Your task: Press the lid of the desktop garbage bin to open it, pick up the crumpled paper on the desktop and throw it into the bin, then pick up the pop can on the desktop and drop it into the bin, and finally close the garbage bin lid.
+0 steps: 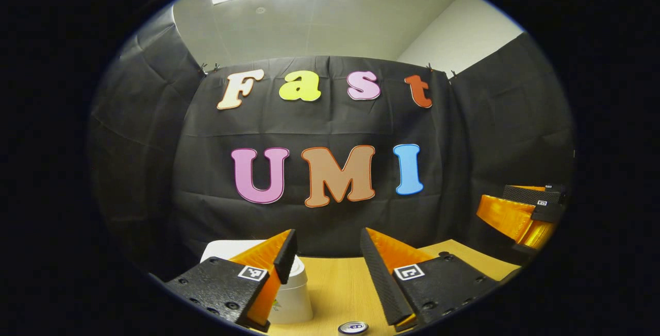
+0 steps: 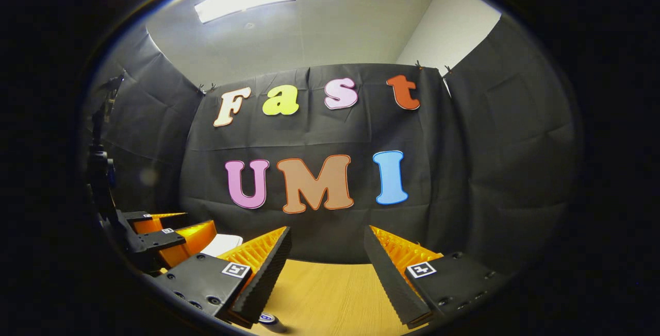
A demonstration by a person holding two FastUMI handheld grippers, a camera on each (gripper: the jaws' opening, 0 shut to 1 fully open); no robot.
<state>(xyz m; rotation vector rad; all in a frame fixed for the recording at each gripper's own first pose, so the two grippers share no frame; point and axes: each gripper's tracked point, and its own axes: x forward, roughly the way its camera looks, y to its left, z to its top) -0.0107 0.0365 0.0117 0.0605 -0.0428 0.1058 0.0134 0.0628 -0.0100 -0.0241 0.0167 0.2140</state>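
peeking below wide-spread left gripper (image 1: 327, 253), pop can (image 1: 353, 328) top, seemingly silver.

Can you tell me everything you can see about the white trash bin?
The garbage bin is white and smooth, like plastic, with a rounded body. It stands upright on the wooden table, partly hidden behind the left gripper's finger. A white lid part shows behind it; whether it is open is unclear. The open gripper holds nothing. In the right gripper view, a white piece peeks out.
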